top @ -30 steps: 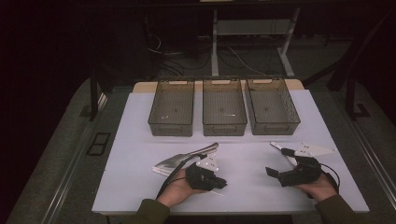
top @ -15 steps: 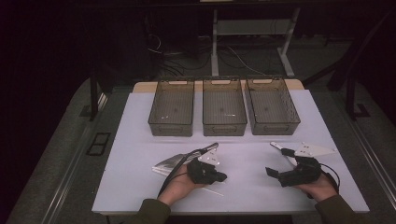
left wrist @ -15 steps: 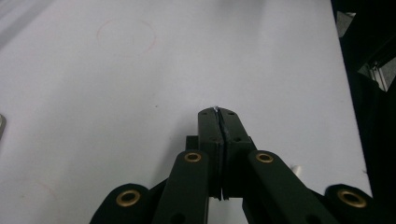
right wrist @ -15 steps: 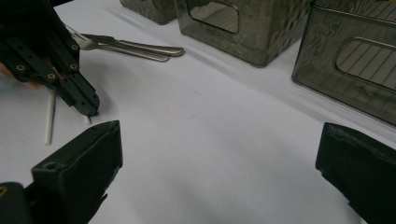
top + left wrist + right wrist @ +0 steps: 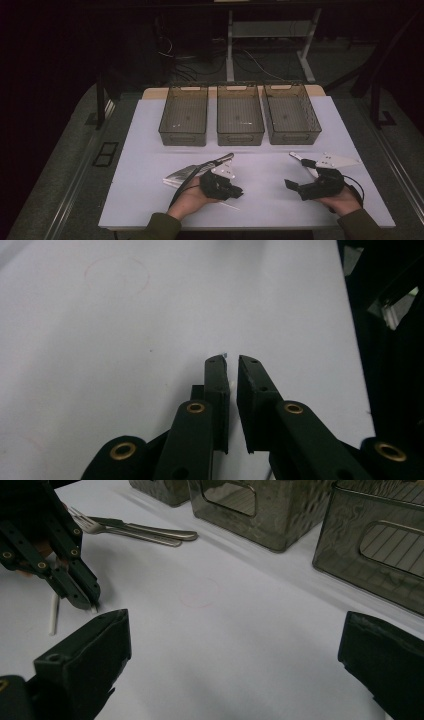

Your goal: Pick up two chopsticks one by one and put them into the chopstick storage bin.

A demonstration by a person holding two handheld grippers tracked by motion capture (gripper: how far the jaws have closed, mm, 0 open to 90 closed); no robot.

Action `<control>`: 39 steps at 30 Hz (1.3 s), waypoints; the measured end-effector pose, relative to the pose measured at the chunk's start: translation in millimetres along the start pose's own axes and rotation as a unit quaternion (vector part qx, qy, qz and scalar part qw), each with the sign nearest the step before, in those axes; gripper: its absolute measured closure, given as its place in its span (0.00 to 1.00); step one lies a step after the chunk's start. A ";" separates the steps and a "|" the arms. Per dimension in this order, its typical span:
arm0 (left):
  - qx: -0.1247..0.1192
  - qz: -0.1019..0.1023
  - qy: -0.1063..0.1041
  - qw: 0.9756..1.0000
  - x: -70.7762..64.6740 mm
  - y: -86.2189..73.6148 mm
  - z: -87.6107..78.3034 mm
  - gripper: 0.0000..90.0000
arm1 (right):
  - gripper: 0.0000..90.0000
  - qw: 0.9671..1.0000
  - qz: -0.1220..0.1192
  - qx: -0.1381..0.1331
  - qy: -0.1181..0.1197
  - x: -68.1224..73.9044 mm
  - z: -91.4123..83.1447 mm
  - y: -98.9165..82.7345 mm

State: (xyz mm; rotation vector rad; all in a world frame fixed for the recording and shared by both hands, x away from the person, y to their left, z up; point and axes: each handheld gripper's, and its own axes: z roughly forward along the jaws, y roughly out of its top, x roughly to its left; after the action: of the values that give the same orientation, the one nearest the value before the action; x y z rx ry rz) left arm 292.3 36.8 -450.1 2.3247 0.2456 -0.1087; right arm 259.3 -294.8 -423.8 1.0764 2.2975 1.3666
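The white stick (image 5: pixel 227 204), thin and pale, lies flat on the table (image 5: pixel 150 200) in the lower middle of the high view, just below the left gripper (image 5: pixel 235 191). In the right gripper view the same stick shows at the left edge, its near end plain, its far end running up behind the left gripper's tips, so whether the tips touch it is hard to make out. In the left gripper view a small white sliver sits in the narrow gap between the two black jaws, low down, and a tiny bluish-white corner peeks just past their tips (too small to say what it is). The left gripper's jaws are nearly together and have just been opening a little, with that sliver between them; I cannot tell if the pads press on it.

The right gripper (image 5: pixel 292 186) rests at the lower right of the high view, its jaws wide apart with bare table between them; in its own view both jaws are cut off by the bottom edge.

A fork (image 5: pixel 125 532) and knife (image 5: pixel 145 528) lie side by side at the upper left of the right gripper view. Three dark bins (image 5: pixel 240 137) stand in a row across the middle of the high view; their contents are too dim to read.
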 end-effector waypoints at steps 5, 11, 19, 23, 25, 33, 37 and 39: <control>-0.003 0.004 0.005 1.000 -0.3 0.8 1.1 0.93 | 0.01 1.000 0.000 0.000 0.000 0.0 0.3 0.0; -0.006 -0.001 0.019 1.000 5.1 1.4 0.8 0.93 | 0.01 1.000 0.001 0.002 0.000 0.3 1.0 0.0; -0.016 -0.023 0.033 0.999 15.1 4.1 3.2 0.93 | 0.01 1.000 0.003 0.002 -0.001 0.2 0.8 0.0; -0.018 -0.029 0.044 0.998 19.9 6.6 4.7 0.93 | 0.01 1.000 0.002 0.002 0.000 0.3 0.7 -0.1; -0.022 -0.034 0.049 0.998 22.4 7.6 5.8 0.93 | 0.01 1.000 0.002 0.002 0.000 0.3 0.8 -0.1; -0.026 -0.058 0.068 0.996 32.7 11.9 8.3 0.94 | 0.01 1.000 0.002 0.002 -0.001 0.2 0.8 -0.1; -0.024 -0.055 0.074 0.995 37.4 13.6 8.8 0.94 | 0.01 1.000 0.003 0.002 0.000 -0.1 0.6 -0.2; -0.026 -0.055 0.077 0.995 39.5 14.2 9.4 0.94 | 0.01 1.000 0.003 0.002 0.000 0.1 0.7 -0.2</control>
State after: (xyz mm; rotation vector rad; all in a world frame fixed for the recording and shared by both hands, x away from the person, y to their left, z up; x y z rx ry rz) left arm 333.9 26.0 -452.7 2.2703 0.4489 0.0227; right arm 259.5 -294.3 -424.3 1.0852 2.3001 1.3643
